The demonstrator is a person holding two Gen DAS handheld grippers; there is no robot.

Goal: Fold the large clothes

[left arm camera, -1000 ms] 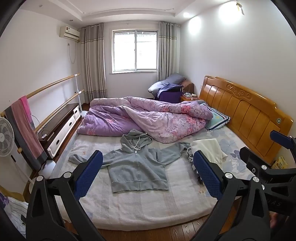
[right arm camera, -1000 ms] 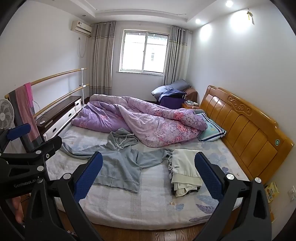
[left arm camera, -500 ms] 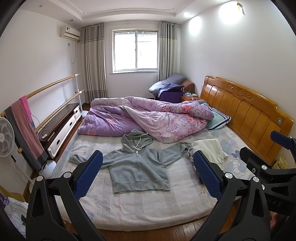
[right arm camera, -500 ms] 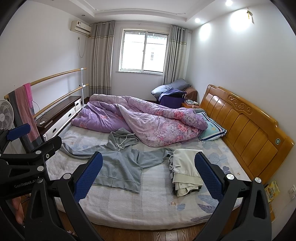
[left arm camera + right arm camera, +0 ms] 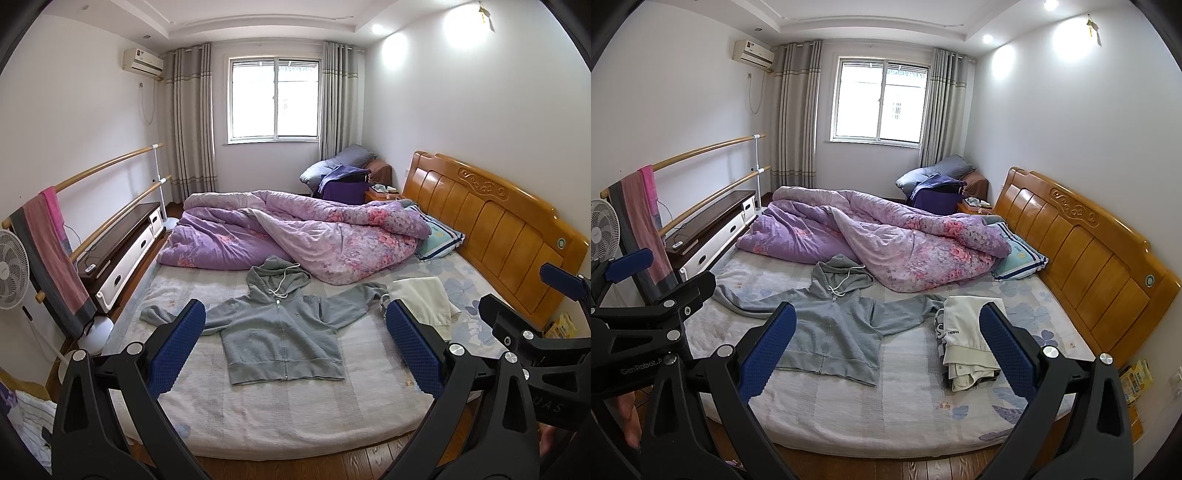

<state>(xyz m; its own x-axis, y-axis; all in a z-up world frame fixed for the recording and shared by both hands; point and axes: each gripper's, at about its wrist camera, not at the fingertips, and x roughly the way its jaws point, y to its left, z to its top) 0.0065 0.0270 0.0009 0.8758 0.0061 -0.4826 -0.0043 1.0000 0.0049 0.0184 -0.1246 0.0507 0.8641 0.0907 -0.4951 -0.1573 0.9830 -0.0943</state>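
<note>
A grey zip-up hoodie [image 5: 280, 332] lies flat on the bed, front up, sleeves spread, hood toward the quilt; it also shows in the right wrist view [image 5: 834, 328]. My left gripper [image 5: 295, 347] is open and empty, held above the bed's foot edge, well short of the hoodie. My right gripper [image 5: 886, 343] is open and empty, level with it to the right. Each gripper shows at the edge of the other's view.
A stack of folded pale clothes [image 5: 967, 343] lies right of the hoodie. A crumpled purple quilt [image 5: 295, 236] fills the far half of the bed [image 5: 295, 417]. The wooden headboard [image 5: 491, 229] is on the right; a fan [image 5: 11, 273] and towel rail [image 5: 48, 254] stand left.
Both views have shifted slightly, and the bed and hoodie sit a little higher and nearer in frame. Both grippers stay open.
</note>
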